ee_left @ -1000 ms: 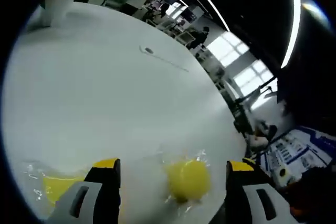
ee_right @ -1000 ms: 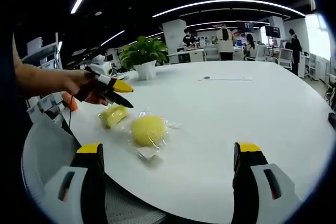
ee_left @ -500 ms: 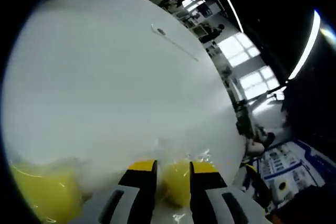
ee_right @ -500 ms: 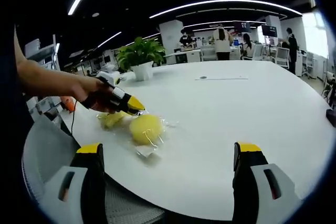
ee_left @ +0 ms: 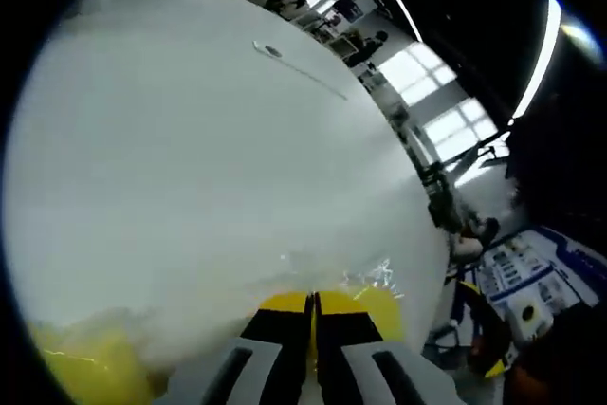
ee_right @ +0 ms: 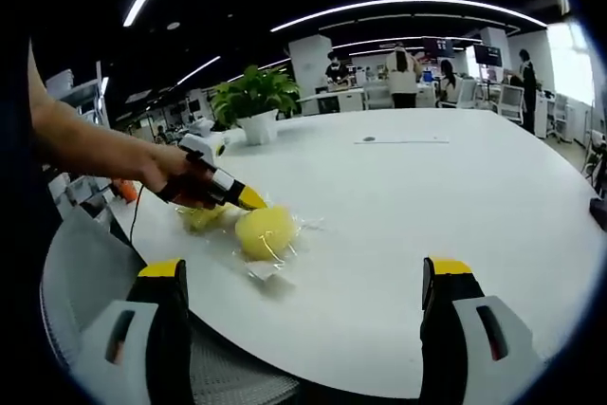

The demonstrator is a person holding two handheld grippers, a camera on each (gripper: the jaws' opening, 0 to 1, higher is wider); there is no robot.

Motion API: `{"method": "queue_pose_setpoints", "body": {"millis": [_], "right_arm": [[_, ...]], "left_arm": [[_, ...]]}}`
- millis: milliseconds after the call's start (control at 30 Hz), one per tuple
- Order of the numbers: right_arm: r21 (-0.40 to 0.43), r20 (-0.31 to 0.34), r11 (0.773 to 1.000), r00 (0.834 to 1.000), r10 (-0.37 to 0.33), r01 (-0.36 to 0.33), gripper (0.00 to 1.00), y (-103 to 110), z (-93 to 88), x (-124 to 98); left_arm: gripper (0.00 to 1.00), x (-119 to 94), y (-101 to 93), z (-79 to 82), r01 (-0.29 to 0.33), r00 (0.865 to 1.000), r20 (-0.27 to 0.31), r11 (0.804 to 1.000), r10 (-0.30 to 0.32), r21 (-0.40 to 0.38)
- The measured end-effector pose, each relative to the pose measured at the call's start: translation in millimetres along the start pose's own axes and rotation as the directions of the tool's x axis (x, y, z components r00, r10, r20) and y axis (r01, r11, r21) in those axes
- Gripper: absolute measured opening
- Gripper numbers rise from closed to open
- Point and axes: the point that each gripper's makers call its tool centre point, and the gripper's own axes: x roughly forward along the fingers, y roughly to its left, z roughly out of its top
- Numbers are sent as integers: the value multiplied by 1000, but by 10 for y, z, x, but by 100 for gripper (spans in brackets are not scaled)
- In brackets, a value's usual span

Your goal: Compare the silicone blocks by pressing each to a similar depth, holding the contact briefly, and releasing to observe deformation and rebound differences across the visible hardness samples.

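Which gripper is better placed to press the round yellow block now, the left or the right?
Left. Its gripper is shut, tip at the round yellow block on the white table. The right gripper is open and held back from it.

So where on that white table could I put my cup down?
Nearly anywhere: the white table lies bare from the round yellow block across to the far side. Crowded only at the near-left edge, where the left hand-held gripper presses that block beside a second yellow block.
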Motion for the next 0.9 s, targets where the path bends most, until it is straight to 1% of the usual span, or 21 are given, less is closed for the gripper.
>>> {"method": "queue_pose_setpoints", "body": {"millis": [100,133,267,333,367,433,500,533,600,700,733,767,800,833,867,900], "right_arm": [[-6,-4,1000,1000,3,-3,96,7,7,4],[-8,-5,1000,1000,4,-4,96,11,14,5],[-14,-7,1000,1000,4,-4,96,7,32,19],[-22,-14,1000,1000,10,-10,96,22,40,34],[-24,-16,1000,1000,12,-13,96,29,45,39],[-30,-15,999,1000,16,-17,96,35,67,46],[-30,-17,999,1000,15,-15,96,21,71,53],[-29,-14,999,1000,14,-14,96,24,93,53],[-25,3,1000,1000,13,-13,96,22,143,61],[-17,30,1000,1000,4,-3,96,7,216,69],[-14,39,1000,999,8,-7,96,21,253,66],[-13,44,1000,999,12,-11,96,30,272,66],[-15,46,1000,999,14,-13,96,34,280,67],[-31,42,999,999,20,-19,96,54,285,72],[-40,38,999,999,24,-22,96,73,285,73],[-42,34,999,999,31,-29,96,89,279,78]], "left_arm": [[0,-10,-17,12,4,1000,-2,1000,-4,-6],[0,-22,-28,9,0,1000,-6,999,0,-36],[0,-87,-57,-13,-10,1000,3,1000,10,-18],[0,-118,-113,9,16,1000,23,1000,-16,-11],[0,-120,-153,19,30,999,33,999,-29,-33],[0,-147,-236,41,46,998,53,999,-45,-27],[0,-158,-361,128,75,991,113,997,-78,28],[0,-172,-405,155,80,988,130,996,-84,35],[0,-213,-553,195,115,981,146,987,-130,109],[0,-264,-683,243,146,973,156,977,-170,154],[0,-287,-714,254,148,972,159,976,-174,161],[0,-324,-765,278,162,967,170,973,-190,166],[0,-350,-805,295,181,963,175,974,-203,135],[0,-387,-866,328,212,953,193,970,-232,120],[0,-410,-881,340,207,951,200,967,-234,148],[0,-437,-909,353,192,951,204,960,-233,203]]}}
